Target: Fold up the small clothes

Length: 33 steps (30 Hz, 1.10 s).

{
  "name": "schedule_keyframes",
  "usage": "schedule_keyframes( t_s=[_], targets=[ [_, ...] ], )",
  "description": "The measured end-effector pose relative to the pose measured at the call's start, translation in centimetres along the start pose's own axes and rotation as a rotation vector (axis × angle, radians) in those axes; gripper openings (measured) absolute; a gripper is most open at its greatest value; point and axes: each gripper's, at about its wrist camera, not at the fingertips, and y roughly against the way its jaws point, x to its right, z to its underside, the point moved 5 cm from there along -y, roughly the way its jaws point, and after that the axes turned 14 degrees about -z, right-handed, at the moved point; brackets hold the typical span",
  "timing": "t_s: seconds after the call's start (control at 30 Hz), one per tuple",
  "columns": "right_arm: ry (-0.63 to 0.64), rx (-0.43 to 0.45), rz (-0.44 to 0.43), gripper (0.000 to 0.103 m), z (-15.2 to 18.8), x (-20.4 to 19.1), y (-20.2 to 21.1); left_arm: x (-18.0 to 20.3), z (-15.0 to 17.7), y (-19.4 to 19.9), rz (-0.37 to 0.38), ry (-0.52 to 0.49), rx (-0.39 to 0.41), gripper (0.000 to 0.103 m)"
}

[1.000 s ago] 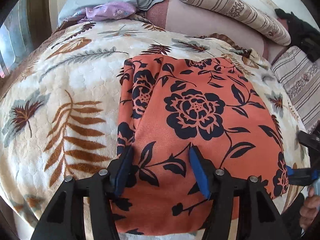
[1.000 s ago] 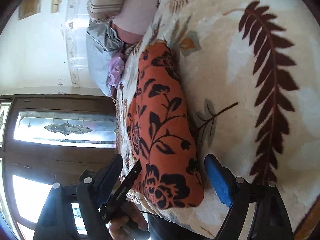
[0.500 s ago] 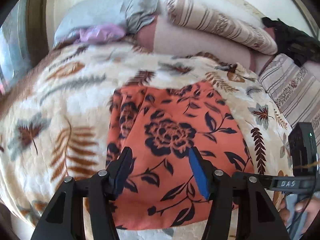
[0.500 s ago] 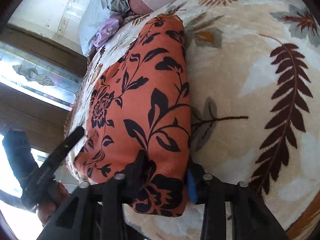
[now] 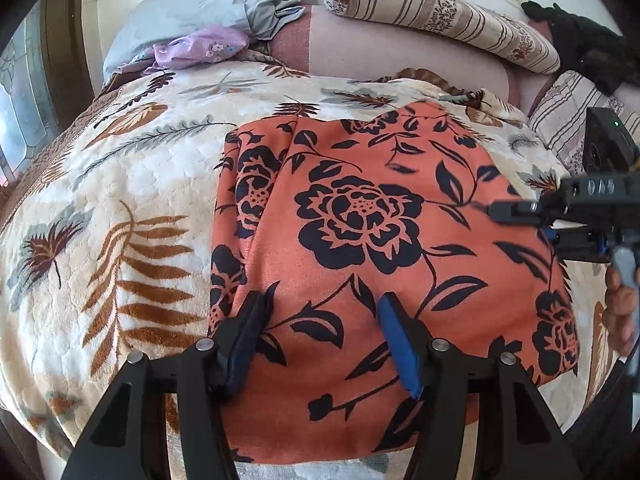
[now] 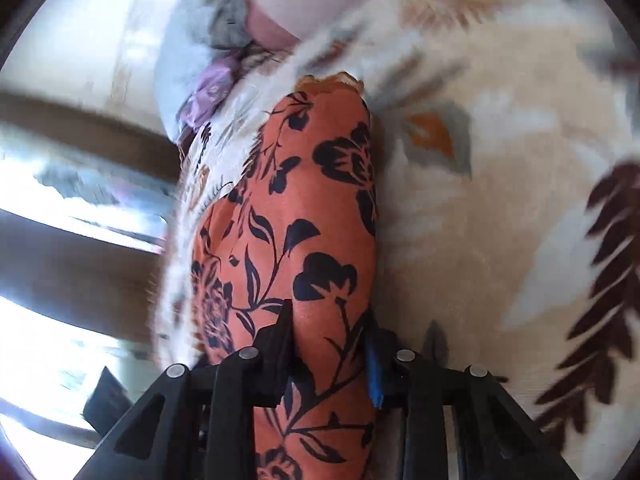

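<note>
- Right gripper [image 6: 330, 340]: jaws, just closing, pinch the orange floral garment [image 5: 360, 220] at its edge, evidently to draw a fold.
- Left gripper [image 5: 324, 332]: fingers half-open, gripping nothing, apparently steadying the cloth.

"DAS", blurred, on right gripper [image 5: 516, 212] body.

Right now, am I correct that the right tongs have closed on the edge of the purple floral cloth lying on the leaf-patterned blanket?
Not quite: the cloth is orange with black flowers, not purple. The right wrist view shows the right tongs, which have just been closing, pinching its edge on the leaf-patterned blanket.
</note>
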Motion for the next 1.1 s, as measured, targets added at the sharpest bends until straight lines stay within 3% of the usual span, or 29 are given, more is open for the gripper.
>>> schedule_keyframes(
  t_s=[0.03,0.1,0.17,0.23,0.3,0.37,0.4,0.43,0.53,0.6,0.7,0.77,0.8,0.9,1.0,1.03,1.1],
  targets=[
    [-0.005,-0.018,0.038,0.031,0.3,0.9,-0.7,0.1,0.0,0.0,-0.006,-0.006,0.007,0.061],
    [-0.13,-0.002,-0.042,0.035,0.0,2.3,-0.8,0.3,0.0,0.0,-0.023,-0.016,0.013,0.062],
    [-0.144,0.011,-0.061,0.044,-0.6,1.6,-0.3,0.1,-0.1,0.0,-0.005,0.007,0.002,0.062],
    [-0.132,0.048,-0.108,0.075,-1.7,0.6,0.5,-0.1,-0.1,-0.1,0.004,0.013,0.003,0.062],
    [-0.176,0.14,-0.169,0.081,-3.6,1.0,1.4,0.1,0.0,0.0,-0.004,0.008,0.003,0.062],
    [-0.272,0.122,-0.174,0.081,-5.4,3.0,-0.5,0.0,-0.1,-0.1,0.0,0.018,-0.004,0.062],
    [-0.322,0.063,-0.146,0.071,-5.9,4.2,-2.3,0.0,-0.1,-0.1,0.001,0.021,-0.006,0.062],
    [-0.334,0.037,-0.131,0.038,-6.2,4.4,-3.3,0.0,-0.2,-0.1,0.002,0.02,-0.008,0.062],
    [-0.048,0.054,-0.007,0.036,-7.1,-0.2,-2.6,-0.3,-0.2,-0.1,0.017,0.041,-0.018,0.062],
    [-0.029,0.033,0.12,0.036,-7.2,0.8,-3.3,0.0,-0.3,-0.2,0.013,0.036,-0.017,0.062],
    [-0.131,0.069,0.098,0.058,-6.8,2.1,-2.7,-0.2,-0.4,-0.1,0.019,0.046,-0.03,0.062],
    [-0.1,0.095,0.108,0.07,-6.2,0.9,-1.3,-0.3,-0.4,-0.2,0.034,0.052,-0.036,0.062],
    [-0.061,0.114,0.119,0.07,-5.7,-0.3,-0.5,-0.3,-0.4,-0.2,0.034,0.049,-0.037,0.062],
    [0.008,0.144,0.018,0.07,-3.2,-4.0,2.6,-0.2,-0.4,-0.3,0.03,0.051,-0.041,0.062],
    [0.037,0.129,-0.124,0.073,-0.2,-7.2,2.7,-0.2,-0.4,-0.4,0.028,0.047,-0.043,0.062],
    [0.026,0.09,-0.149,0.077,1.0,-7.2,1.5,-0.2,-0.5,-0.4,0.03,0.045,-0.048,0.062],
    [-0.018,-0.049,-0.097,0.077,3.9,-4.5,-1.5,-0.2,-0.8,-0.3,0.037,0.026,-0.065,0.062]
  ],
)
